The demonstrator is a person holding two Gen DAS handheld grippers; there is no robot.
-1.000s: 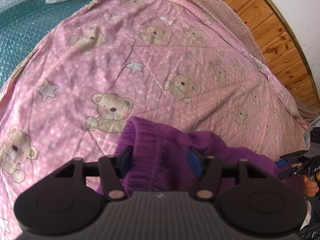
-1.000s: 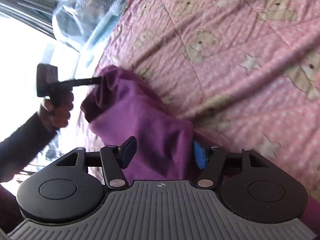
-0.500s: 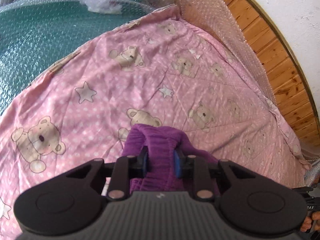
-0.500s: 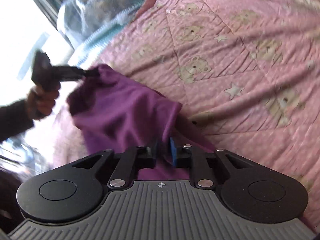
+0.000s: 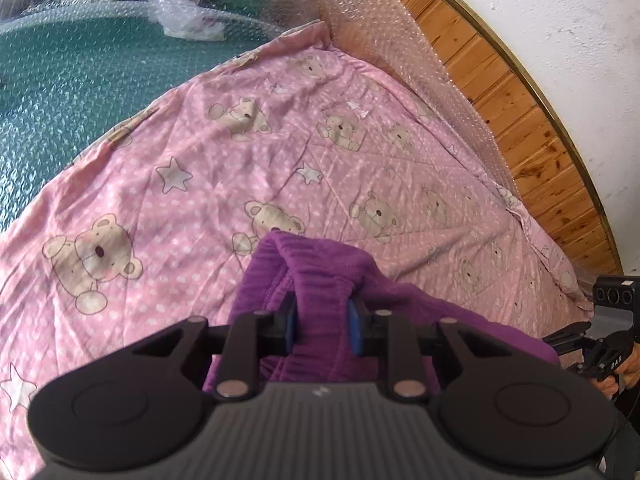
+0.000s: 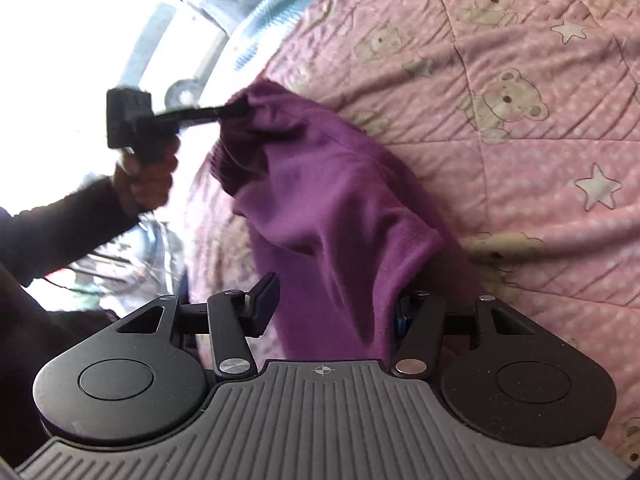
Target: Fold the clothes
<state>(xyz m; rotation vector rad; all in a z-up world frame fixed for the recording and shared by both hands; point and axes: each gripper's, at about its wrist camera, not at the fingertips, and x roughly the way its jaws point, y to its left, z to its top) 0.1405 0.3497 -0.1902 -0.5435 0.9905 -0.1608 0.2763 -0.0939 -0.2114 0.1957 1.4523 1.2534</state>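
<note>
A purple garment (image 5: 320, 280) with a ribbed band lies bunched on the pink bear-print bedspread (image 5: 200, 160). My left gripper (image 5: 322, 322) is shut on its ribbed band and holds it up. In the right wrist view the garment (image 6: 332, 208) stretches from the left gripper (image 6: 236, 110) at upper left down between my right gripper's fingers. My right gripper (image 6: 334, 312) is open, with the cloth lying between its spread jaws. The right gripper also shows in the left wrist view (image 5: 560, 338), at the far right edge.
Green bubble-wrapped surface (image 5: 60, 92) lies beyond the bedspread's far left edge. A wooden headboard (image 5: 520, 92) under bubble wrap and a white wall run along the right. A bright window and a light blue cloth (image 6: 256, 12) are at the right wrist view's upper left.
My left gripper stays shut on the ribbed band and has lifted it slightly. My right gripper, shut on the cloth half a second ago, has opened.
</note>
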